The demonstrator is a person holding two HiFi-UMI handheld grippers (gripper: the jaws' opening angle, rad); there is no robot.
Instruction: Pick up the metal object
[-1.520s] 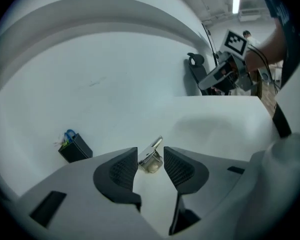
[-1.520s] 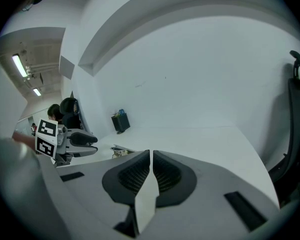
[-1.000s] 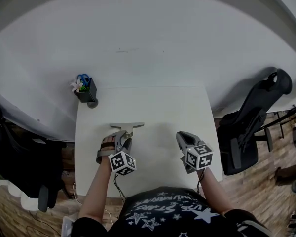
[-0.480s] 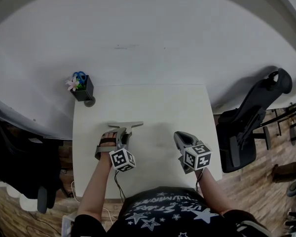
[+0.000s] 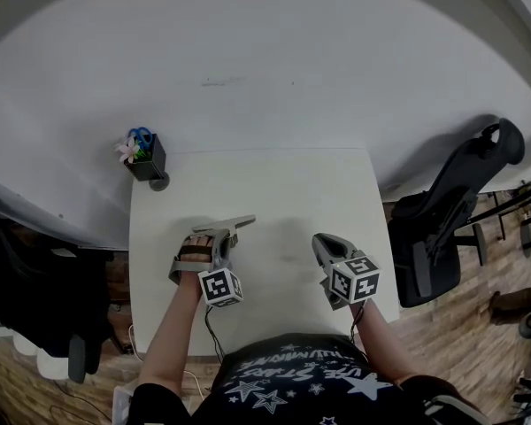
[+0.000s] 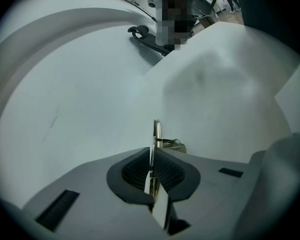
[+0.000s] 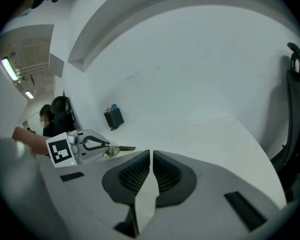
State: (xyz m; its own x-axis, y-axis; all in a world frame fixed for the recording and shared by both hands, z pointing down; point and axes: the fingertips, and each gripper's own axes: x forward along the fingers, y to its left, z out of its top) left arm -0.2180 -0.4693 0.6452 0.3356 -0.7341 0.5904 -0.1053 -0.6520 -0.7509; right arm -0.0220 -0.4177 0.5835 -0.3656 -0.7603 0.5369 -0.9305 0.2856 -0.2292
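Note:
The metal object [image 5: 236, 224] is a thin flat T-shaped bar on the white table [image 5: 283, 184], in front of my left gripper [image 5: 223, 239]. In the left gripper view the bar [image 6: 156, 133] stands edge-on between the ribbed pads, and the jaws of my left gripper [image 6: 151, 168] are closing onto it, pads touching its sides. From the right gripper view the bar [image 7: 121, 148] sticks out of the left gripper [image 7: 106, 145] just above the tabletop. My right gripper [image 5: 324, 246] rests to the right, shut with nothing between its pads [image 7: 140, 174].
A black pen holder [image 5: 148, 160] with scissors and a flower stands at the table's far left corner. A black office chair [image 5: 451, 211] stands off the table's right side. A white wall runs behind the table.
The left jaws have closed from wide open onto the metal bar, and the bar's right end has tipped up slightly. The right gripper has stayed in place.

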